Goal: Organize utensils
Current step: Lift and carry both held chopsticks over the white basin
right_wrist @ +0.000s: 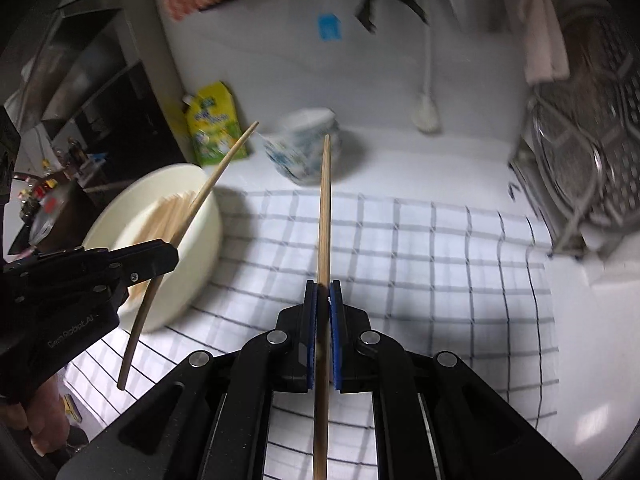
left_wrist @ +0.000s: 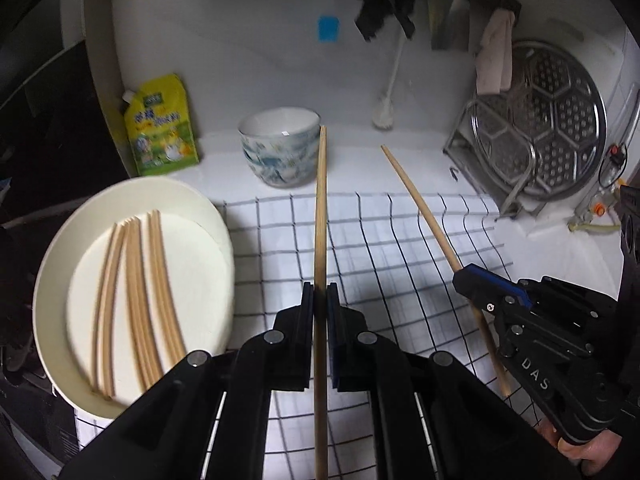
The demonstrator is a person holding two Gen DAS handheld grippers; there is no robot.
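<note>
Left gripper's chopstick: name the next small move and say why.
Probably swing the left gripper left over the cream plate and lower its chopstick beside the chopsticks lying there. Both grippers are shut on single chopsticks above the checked cloth, and the plate sits nearest the left one.

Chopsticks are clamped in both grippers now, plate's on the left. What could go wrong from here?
1. Each gripper, left gripper and right gripper, pinches its chopstick with much of the stick overhanging, so it may pivot or slip.
2. The plate sits at the counter's left edge; a push could shift it.
3. The long tips point toward the bowl and could knock it.
</note>
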